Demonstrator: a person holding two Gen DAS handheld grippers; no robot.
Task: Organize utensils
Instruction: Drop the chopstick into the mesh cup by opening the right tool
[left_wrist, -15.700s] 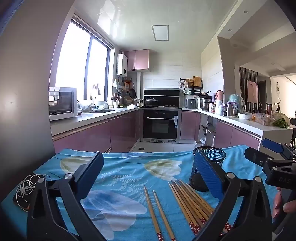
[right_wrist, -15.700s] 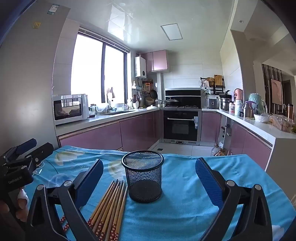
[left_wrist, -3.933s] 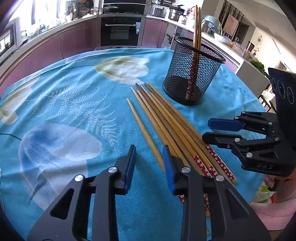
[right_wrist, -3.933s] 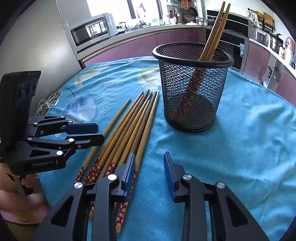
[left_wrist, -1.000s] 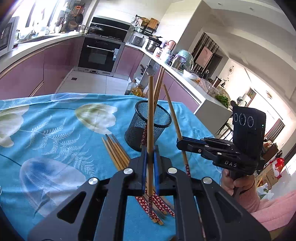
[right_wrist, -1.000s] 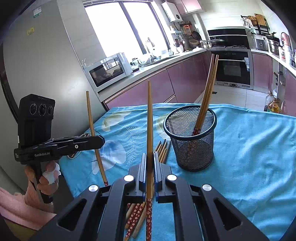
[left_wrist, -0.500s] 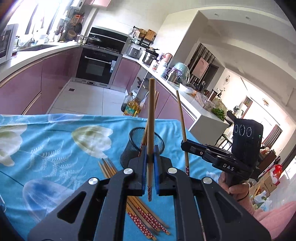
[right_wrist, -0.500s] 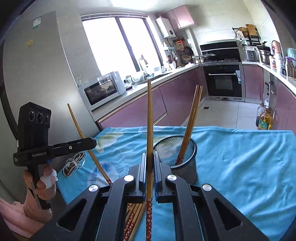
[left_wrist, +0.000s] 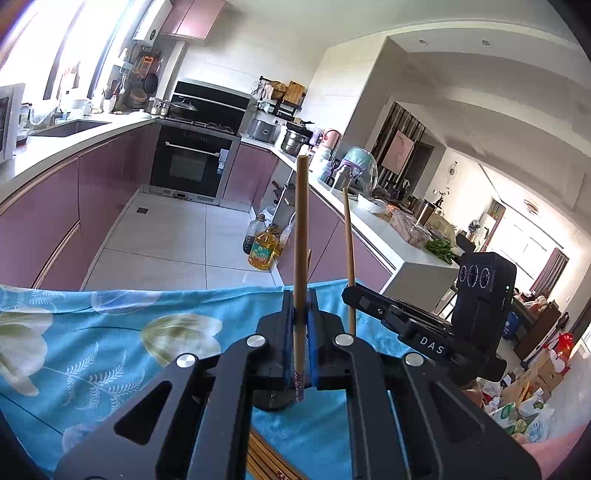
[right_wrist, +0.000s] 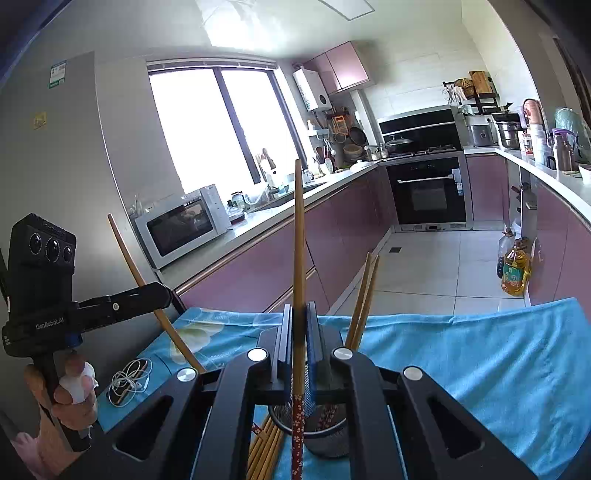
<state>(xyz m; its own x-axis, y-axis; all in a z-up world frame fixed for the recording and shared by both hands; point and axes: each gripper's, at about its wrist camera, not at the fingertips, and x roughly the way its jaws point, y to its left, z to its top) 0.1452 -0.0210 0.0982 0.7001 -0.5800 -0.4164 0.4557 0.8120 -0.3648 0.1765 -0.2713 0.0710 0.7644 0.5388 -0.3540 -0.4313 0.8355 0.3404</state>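
Note:
My left gripper (left_wrist: 300, 321) is shut on a wooden chopstick (left_wrist: 300, 236) held upright above the table. My right gripper (right_wrist: 298, 343) is shut on another chopstick (right_wrist: 298, 236), upright, its red patterned end over the black mesh cup (right_wrist: 325, 441). The cup sits mostly hidden below the right gripper and holds two chopsticks (right_wrist: 364, 299). In the left wrist view the cup is hidden behind my gripper, and the right gripper (left_wrist: 352, 291) with its chopstick (left_wrist: 349, 258) shows beside it. Several chopsticks (right_wrist: 264, 448) lie on the cloth left of the cup.
The blue flowered tablecloth (right_wrist: 480, 354) covers the table. A phone with white earphones (right_wrist: 129, 380) lies at its left edge. Kitchen counters, an oven (right_wrist: 428, 192) and a microwave (right_wrist: 181, 225) stand beyond. An oil bottle (left_wrist: 263, 251) stands on the floor.
Both grippers have risen and tilted up with their chopsticks, closing in over the cup; the cup now sits low beneath the right gripper and out of the left wrist view.

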